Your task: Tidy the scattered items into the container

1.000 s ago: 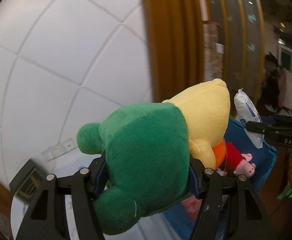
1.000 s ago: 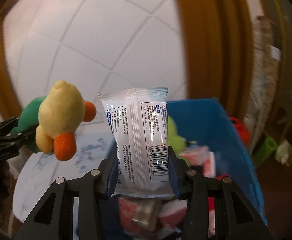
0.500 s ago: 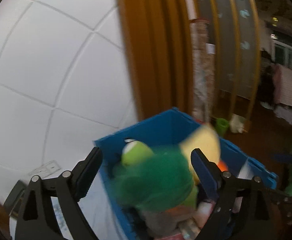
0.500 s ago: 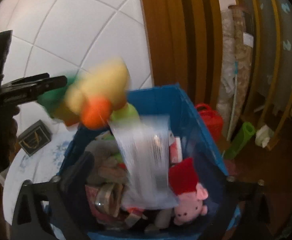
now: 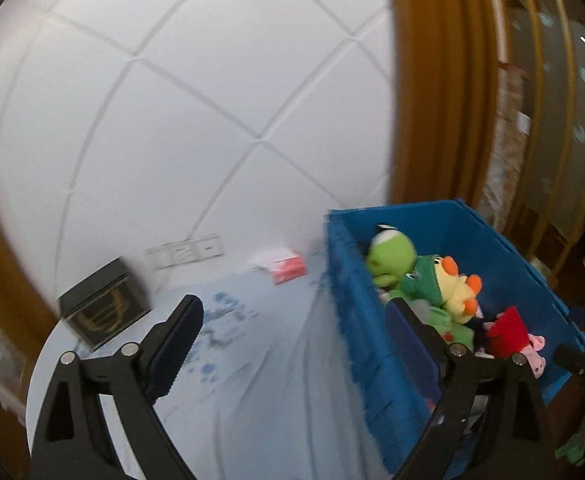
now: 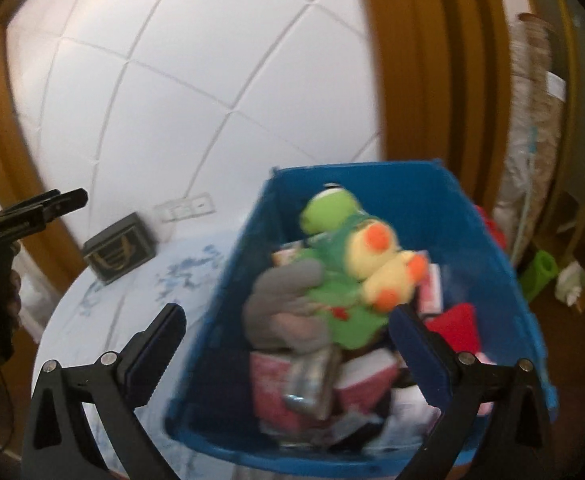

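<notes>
The blue bin (image 5: pixel 352 304) stands on the white table and is full of toys and packets; it also shows in the right wrist view (image 6: pixel 228 308). The yellow duck plush in a green suit (image 5: pixel 448 288) lies in it on top (image 6: pixel 372 272), beside a green frog plush (image 5: pixel 390 250). My left gripper (image 5: pixel 296 332) is open and empty, beside the bin's left wall. My right gripper (image 6: pixel 288 340) is open and empty above the bin. A dark box (image 5: pixel 104 306) and a red-and-white packet (image 5: pixel 284 266) lie on the table.
A white tiled wall (image 5: pixel 172 120) and wooden door frame (image 5: pixel 424 80) stand behind the table. A pink pig plush in red (image 5: pixel 512 336) lies in the bin. The left gripper shows at the far left of the right wrist view (image 6: pixel 32 212). Clutter sits on the floor at right.
Both grippers opened. The duck plush and the white wipes packet dropped into the bin. The left gripper has swung left, off the bin.
</notes>
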A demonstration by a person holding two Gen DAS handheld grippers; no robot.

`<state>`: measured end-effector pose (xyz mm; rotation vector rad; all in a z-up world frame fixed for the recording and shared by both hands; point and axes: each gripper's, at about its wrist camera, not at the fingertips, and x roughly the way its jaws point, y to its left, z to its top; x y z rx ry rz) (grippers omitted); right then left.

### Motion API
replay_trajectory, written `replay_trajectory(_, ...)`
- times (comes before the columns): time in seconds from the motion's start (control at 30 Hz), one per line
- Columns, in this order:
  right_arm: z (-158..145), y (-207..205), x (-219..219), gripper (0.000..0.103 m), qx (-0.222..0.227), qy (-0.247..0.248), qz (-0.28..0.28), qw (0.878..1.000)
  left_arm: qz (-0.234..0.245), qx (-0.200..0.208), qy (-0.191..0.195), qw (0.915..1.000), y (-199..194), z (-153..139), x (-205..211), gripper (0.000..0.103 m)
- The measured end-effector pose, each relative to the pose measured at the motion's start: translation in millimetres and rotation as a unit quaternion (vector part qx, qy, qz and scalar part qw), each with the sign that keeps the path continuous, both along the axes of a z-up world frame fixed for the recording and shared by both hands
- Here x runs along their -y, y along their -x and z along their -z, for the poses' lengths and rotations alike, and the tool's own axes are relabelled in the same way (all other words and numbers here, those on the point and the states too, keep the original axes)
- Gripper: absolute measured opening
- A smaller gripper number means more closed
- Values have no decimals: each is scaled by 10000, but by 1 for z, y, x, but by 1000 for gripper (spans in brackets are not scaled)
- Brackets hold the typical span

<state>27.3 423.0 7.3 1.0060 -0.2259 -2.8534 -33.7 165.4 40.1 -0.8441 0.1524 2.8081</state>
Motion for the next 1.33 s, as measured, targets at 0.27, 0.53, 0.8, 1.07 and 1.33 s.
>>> replay_trajectory(0.27,-13,6,101,103,51,-85,-449,9989,-718,117,12,9973,-41,9,95,93)
replay_trajectory(0.53,-17,3,165,103,233,-409,-607,9970,-1023,328,-82,9942,-58,26,149,93)
replay_trajectory(0.8,-20,-5,193,103,227,-488,-518,9972,-1047,401,-247,9934,-64,30,175,102)
replay_trajectory(1.07,-22,-9,208,103,203,-562,-485,9970,-1004,499,-273,9933,-59,34,184,102)
replay_trajectory(1.33,-22,-10,206,103,181,-503,-467,9975,-880,75,36,9961,-67,30,174,102)
